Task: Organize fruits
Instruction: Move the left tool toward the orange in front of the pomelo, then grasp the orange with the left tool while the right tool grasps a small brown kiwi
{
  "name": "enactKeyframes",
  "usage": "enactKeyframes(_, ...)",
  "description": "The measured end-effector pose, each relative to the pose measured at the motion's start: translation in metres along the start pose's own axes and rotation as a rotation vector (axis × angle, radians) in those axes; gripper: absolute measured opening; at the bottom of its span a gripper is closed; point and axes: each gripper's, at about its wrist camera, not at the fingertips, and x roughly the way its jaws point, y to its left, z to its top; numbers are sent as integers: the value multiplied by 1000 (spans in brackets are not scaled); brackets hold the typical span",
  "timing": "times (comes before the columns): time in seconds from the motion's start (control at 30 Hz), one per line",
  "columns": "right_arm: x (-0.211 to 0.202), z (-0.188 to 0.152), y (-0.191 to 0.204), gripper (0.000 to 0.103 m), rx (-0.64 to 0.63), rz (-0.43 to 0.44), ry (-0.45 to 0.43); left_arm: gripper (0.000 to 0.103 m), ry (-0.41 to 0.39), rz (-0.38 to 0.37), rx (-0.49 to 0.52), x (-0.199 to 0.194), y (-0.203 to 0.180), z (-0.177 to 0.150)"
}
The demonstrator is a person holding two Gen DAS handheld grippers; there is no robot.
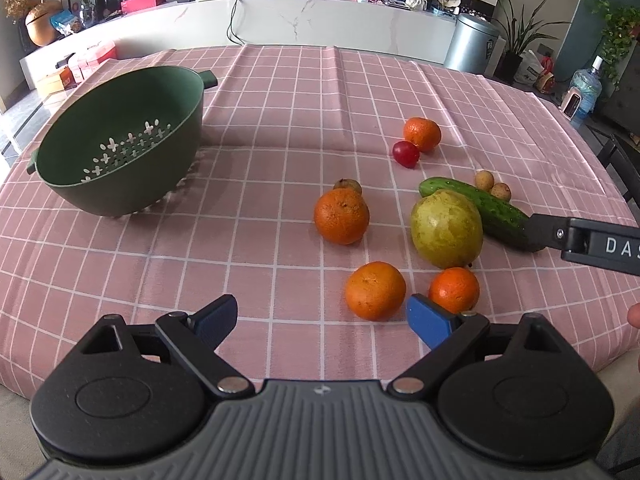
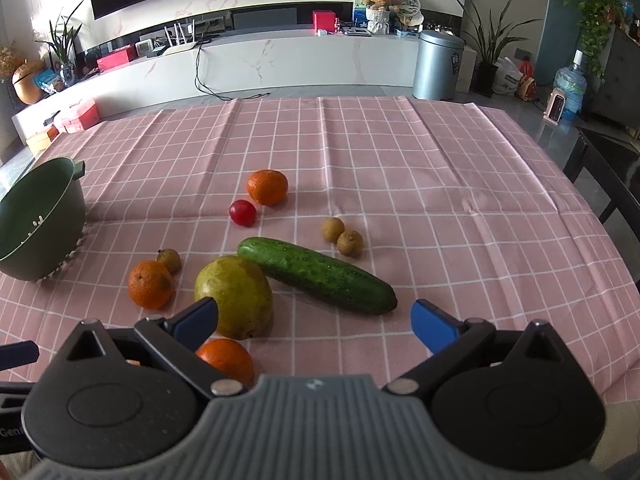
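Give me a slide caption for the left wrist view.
Open left gripper above scattered oranges, a pear and cucumber, green colander empty.

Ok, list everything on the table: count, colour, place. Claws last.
colander: 1, dark green, far left, empty
oranges: 4, orange, one far beside the red fruit, three nearer, around the pear
red fruit: 1, red, touching the far orange
pear: 1, yellow-green, centre, against the cucumber
cucumber: 1, dark green, right of the pear
small brown fruits: 3, tan, two behind the cucumber, one behind the left orange
tablecloth: 1, pink check
left claw: open
right claw: open, near the cucumber
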Motion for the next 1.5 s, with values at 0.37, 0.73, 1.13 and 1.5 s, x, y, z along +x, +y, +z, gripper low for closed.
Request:
enactKeyframes(0.37, 35, 14, -41, 99, -99, 77, 33, 84, 55, -32, 18, 31, -22, 0)
enactKeyframes(0.73, 73, 32, -60, 78, -277, 148, 58, 74, 92, -96, 26, 57, -26, -5)
enactKeyframes(1.13, 109, 52, -73, 58, -263, 217, 101, 60, 38, -128, 16, 70, -25, 8)
enactKeyframes(1.5, 149, 63, -70, 30, -187, 296, 167, 51, 26, -140, 33, 70, -20, 7)
